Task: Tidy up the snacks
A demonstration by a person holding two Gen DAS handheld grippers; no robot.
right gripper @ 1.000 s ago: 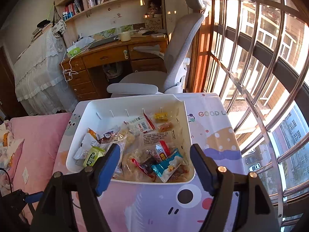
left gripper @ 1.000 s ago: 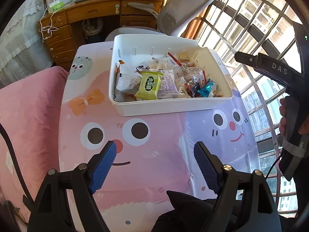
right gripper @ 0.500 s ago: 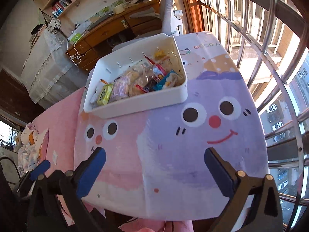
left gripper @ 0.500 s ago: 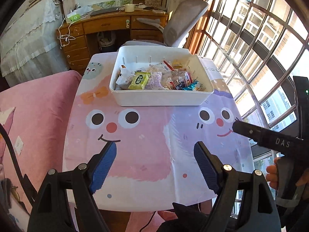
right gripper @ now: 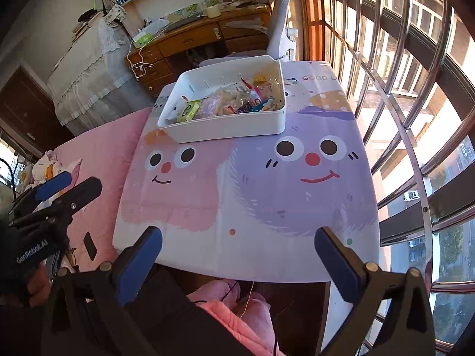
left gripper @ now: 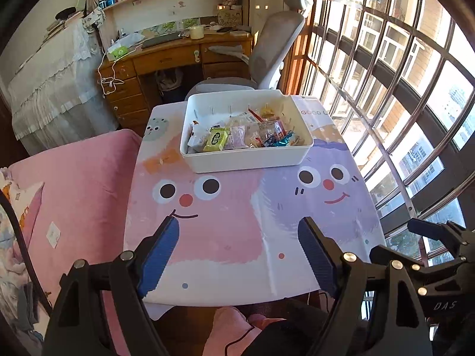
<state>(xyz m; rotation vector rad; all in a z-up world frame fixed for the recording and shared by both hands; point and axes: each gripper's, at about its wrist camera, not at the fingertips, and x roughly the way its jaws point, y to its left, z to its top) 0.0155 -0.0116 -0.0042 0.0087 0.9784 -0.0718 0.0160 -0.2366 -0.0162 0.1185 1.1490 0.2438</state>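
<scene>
Both grippers hang over the near edge of the table, well apart from the work. The left gripper [left gripper: 237, 252] stands wide with nothing between its blue pads, and the right gripper [right gripper: 237, 255] is spread wider again, also empty. The snacks [left gripper: 246, 136] all sit in the white plastic bin [left gripper: 246, 160] at the far end of the cartoon-face tablecloth [left gripper: 225, 237]: a yellow-green packet [left gripper: 216, 140] toward the bin's left, clear wrapped pieces in the middle, a blue-wrapped candy [left gripper: 280, 141] toward the right. No snack lies loose on the cloth that I can see, so the sorting looks done, or close to it. The relation that matters: the bin lies straight ahead and away from both sets of jaws, its long axis running side to side across the table, long front wall facing us. In the right wrist view the bin [right gripper: 228, 124] sits up and left of centre, its right end closer to that gripper's line; in the left wrist view it is nearly dead ahead. Neither hand looks clearly nearer. Any further pick would mean a long reach forward over bare cloth, coming down over that front wall.
</scene>
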